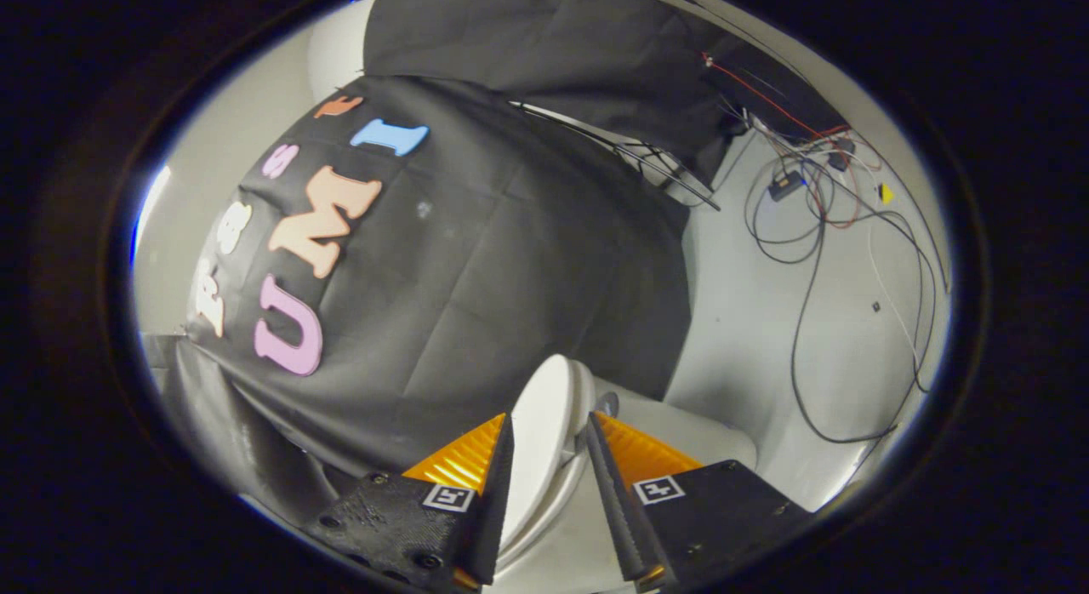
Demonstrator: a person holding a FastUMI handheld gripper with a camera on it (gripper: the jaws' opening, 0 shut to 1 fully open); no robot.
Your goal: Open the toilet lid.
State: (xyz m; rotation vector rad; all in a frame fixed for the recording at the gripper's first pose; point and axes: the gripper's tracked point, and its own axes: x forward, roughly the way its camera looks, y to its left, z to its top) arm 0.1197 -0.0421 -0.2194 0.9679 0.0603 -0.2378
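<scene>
We are looking at a staged recording booth, not a real bathroom — a makeshift lab corner dressed up as one. Beyond the gripper (pixel 549 441), black cloth (pixel 476 271) hangs in creased folds as the booth's wall, with a second sheet (pixel 553 49) draped above it. Off to the right of the fingers, loose cables (pixel 808 262) trail across a plain pale floor (pixel 749 322), some red, some black, with small boxes (pixel 784 185) wired among them — the clutter of test equipment. The one household fixture is the white toilet lid (pixel 544 424), which stands between the fingers with both pressed against it, and a pale bare wall (pixel 247 126) shows behind the cloth.
</scene>
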